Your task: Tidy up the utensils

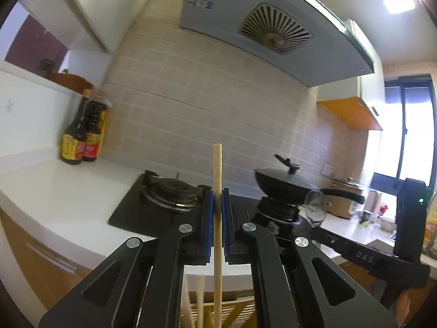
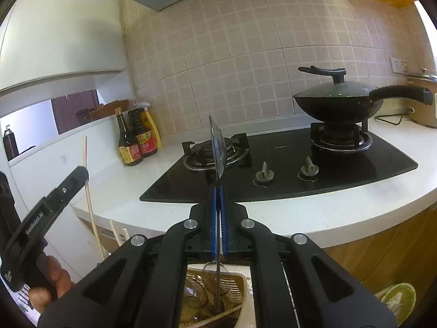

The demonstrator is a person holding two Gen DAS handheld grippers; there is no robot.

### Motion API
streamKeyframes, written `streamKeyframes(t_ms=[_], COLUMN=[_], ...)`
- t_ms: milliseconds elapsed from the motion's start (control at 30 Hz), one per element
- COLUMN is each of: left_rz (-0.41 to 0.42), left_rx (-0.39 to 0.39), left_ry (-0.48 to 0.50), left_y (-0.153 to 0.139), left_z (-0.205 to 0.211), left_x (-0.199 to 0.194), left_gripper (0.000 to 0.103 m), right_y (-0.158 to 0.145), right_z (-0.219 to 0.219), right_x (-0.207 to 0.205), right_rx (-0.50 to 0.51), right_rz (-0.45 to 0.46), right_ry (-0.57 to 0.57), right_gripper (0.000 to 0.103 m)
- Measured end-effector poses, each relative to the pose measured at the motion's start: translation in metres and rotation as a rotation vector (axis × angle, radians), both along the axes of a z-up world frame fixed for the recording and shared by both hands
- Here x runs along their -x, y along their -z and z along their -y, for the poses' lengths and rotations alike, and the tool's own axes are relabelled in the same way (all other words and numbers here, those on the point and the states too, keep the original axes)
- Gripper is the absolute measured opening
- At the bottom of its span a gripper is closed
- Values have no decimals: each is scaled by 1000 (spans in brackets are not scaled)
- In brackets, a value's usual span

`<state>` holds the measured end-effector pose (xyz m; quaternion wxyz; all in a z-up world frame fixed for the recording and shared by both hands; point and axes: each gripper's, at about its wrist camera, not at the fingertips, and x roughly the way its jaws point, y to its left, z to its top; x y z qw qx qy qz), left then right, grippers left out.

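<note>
My left gripper (image 1: 217,201) is shut on a bamboo chopstick (image 1: 217,169), held upright; its top stands above the fingers and its lower end reaches down to a slatted utensil basket (image 1: 235,311) with other chopsticks (image 1: 200,298). My right gripper (image 2: 217,191) is shut on a metal spatula (image 2: 217,143), blade up, thin handle running down to the basket (image 2: 232,284) below. The left gripper (image 2: 79,175) and its chopstick (image 2: 86,169) also show at the left of the right wrist view. The right gripper's body (image 1: 382,254) shows at the right of the left wrist view.
A black gas hob (image 2: 286,169) sits in the white counter (image 2: 300,216), with a lidded black wok (image 2: 338,101) on the right burner. Sauce bottles (image 2: 136,142) stand in the corner. A rice cooker (image 2: 423,104) is at the far right. A wine glass (image 1: 316,205) stands by the hob.
</note>
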<state>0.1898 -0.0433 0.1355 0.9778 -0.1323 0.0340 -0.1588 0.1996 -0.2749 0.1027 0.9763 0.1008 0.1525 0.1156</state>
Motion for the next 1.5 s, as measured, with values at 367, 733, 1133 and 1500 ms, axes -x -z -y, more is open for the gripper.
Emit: streamKeyframes(t_ms=[367,733,1133,1500], left_rz=[-29,-96,-140,-191], left_rx=[-16,-3,-39,-186], left_ry=[-3,64,77,-18], left_y=[31,38,39,104], left_z=[-4,-33,-48,-26], left_x=[2,56,112,140], left_gripper=[5,52,69,86], right_y=[20,27,24,110], right_z=[-11,0,-4,-40], right_x=[15,76,138,175], right_rx=[58,9,-11,175], right_rz=[33,-27,-52,-44], right_ry=[16,-31,-8,128], right_gripper=[3,7,53,69])
